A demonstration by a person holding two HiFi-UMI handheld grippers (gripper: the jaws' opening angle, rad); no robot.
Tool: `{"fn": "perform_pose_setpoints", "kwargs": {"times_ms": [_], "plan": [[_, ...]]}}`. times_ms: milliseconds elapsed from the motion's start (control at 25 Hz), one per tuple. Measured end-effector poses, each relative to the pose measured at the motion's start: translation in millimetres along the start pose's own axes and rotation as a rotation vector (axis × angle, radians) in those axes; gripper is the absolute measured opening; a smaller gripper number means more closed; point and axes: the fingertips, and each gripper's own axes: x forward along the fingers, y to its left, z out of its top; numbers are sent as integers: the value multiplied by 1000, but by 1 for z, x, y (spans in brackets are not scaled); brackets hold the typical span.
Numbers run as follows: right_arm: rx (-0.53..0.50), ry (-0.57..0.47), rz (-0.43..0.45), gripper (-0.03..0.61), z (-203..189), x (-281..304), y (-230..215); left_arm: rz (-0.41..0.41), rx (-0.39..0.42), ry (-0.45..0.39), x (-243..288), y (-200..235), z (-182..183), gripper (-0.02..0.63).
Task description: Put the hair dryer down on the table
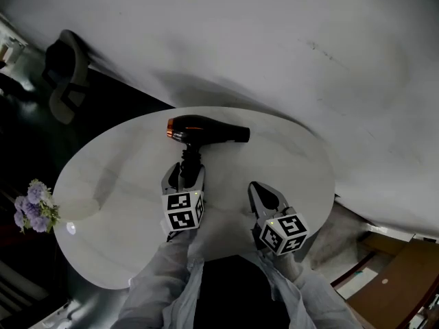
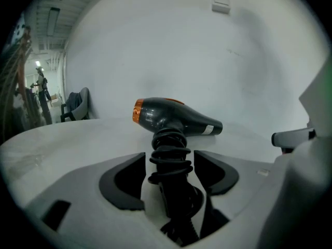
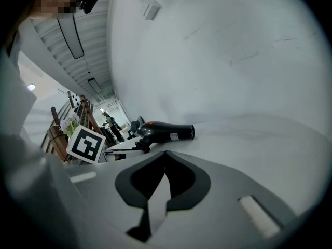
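The left claw stood wide, its two dark pads on either side of the hair dryer's handle with a strip of pale gap showing at each pad, so it pressed on nothing. The handle, wound round with its black cord, ran straight back between the jaws toward the claw's body. Behind the jaws sat the left claw's marker cube, held out from a grey sleeve.

The right claw was closed, its pad tips meeting and nothing between them. It sat over the near edge of the desk, beside the left claw and apart from it, with its own marker cube facing up.

The hair dryer lay on the white oval desk, just beyond the left claw. Its black barrel lay crosswise, with the orange ring at the person's left and the nozzle toward the right.

Past the desk's left edge stood a bunch of pale purple flowers. Farther off on the left was a dark chair on the dark floor. A pale wall rose behind the desk.
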Motion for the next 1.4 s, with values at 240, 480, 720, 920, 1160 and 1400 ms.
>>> {"fn": "perform_pose_setpoints", "kwargs": {"times_ms": [240, 480, 720, 920, 1160, 1400], "plan": [[-21, -34, -15, 9, 3, -27, 18, -50, 35, -14, -25, -8, 7, 353], [-38, -77, -22, 9, 2, -55, 49, -139, 24, -62, -75, -12, 12, 356], [-39, -126, -45, 9, -5, -88, 82, -228, 17, -99, -135, -16, 4, 334], [-40, -175, -88, 9, -14, -115, 105, -286, 7, -104, -176, -12, -13, 279], [-115, -201, -87, 9, -22, -141, 138, -337, 17, -136, -216, -7, -20, 189], [-135, -224, -119, 9, -31, -155, 152, -383, 21, -186, -240, -3, -25, 54]]}}
